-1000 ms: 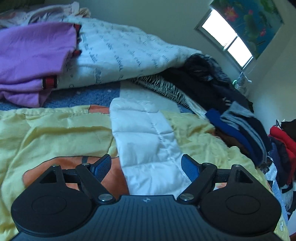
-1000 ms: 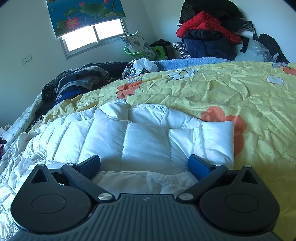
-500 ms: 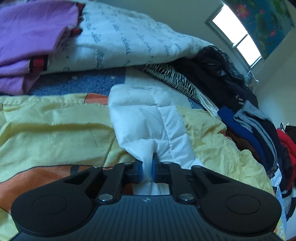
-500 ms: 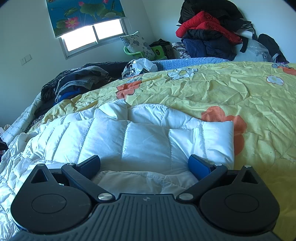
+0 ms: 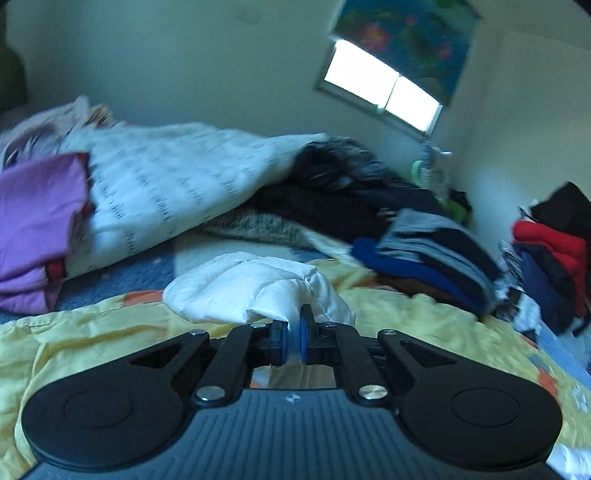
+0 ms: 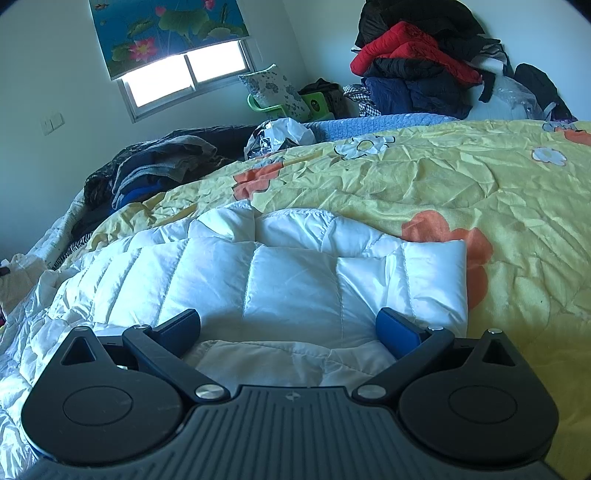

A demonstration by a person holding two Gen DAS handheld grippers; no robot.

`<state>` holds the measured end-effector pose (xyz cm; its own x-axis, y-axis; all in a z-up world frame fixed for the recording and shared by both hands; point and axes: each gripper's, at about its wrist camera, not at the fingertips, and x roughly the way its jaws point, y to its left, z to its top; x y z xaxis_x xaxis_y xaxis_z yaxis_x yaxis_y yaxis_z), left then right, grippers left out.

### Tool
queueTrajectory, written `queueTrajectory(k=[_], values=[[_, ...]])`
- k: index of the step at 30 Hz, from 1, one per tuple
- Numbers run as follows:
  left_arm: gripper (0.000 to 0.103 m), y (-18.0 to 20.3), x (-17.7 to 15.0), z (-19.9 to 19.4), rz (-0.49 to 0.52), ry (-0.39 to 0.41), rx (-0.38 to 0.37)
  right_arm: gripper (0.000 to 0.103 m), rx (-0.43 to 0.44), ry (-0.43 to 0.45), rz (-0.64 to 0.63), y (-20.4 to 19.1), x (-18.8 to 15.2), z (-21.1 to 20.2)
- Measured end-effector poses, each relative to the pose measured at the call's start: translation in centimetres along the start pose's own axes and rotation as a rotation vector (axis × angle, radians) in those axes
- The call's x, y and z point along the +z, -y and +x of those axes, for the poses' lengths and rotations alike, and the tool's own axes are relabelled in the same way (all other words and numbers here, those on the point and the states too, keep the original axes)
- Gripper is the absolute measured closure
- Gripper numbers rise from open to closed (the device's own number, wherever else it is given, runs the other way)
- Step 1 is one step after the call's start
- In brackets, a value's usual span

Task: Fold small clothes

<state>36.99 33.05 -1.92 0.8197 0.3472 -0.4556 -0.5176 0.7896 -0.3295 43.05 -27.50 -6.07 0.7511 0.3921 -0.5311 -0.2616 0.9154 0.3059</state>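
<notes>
While left gripper [image 5: 293,334] pinches white puffer jacket [image 5: 255,291] edge, right gripper [image 6: 288,328] hovers wide open, empty; fold-over step, next: carry edge across.

White quilted puffer jacket [image 6: 295,280] spread on bed, one end pinched, lifted

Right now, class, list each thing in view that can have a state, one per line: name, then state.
Left hand-held gripper: shut on a pinch of the white padded jacket.
Right hand-held gripper: open, holding nothing, above the jacket.
White padded jacket: spread on the bed, one end lifted and bunched.
Yellow flowered bedspread: spread out, wrinkled.
Window blind: partly lowered.
</notes>
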Motion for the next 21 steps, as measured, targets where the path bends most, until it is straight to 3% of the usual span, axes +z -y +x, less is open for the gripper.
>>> queueTrajectory(k=[3, 7, 12, 16, 21], values=[[0.097, 2.5, -0.8, -1.5, 0.051, 0.016, -0.039, 0.002, 0.004, 0.002, 0.006, 0.1, 0.0, -0.1], [0.096, 6.3, -2.9, -3.4, 0.192, 0.052, -0.068, 0.002, 0.008, 0.005, 0.013, 0.2, 0.0, -0.1], [0.096, 9.6, -6.0, -4.7, 0.318, 0.036, -0.123, 0.002, 0.013, 0.008, 0.021, 0.2, -0.1, -0.2], [0.096, 11.1, -7.6, -5.4, 0.348, 0.021, -0.15, 0.002, 0.018, 0.01, 0.028, 0.3, 0.0, -0.1], [0.096, 13.2, -9.3, -7.6, 0.391, 0.08, -0.135, 0.002, 0.022, 0.012, 0.035, 0.3, 0.0, -0.2]])
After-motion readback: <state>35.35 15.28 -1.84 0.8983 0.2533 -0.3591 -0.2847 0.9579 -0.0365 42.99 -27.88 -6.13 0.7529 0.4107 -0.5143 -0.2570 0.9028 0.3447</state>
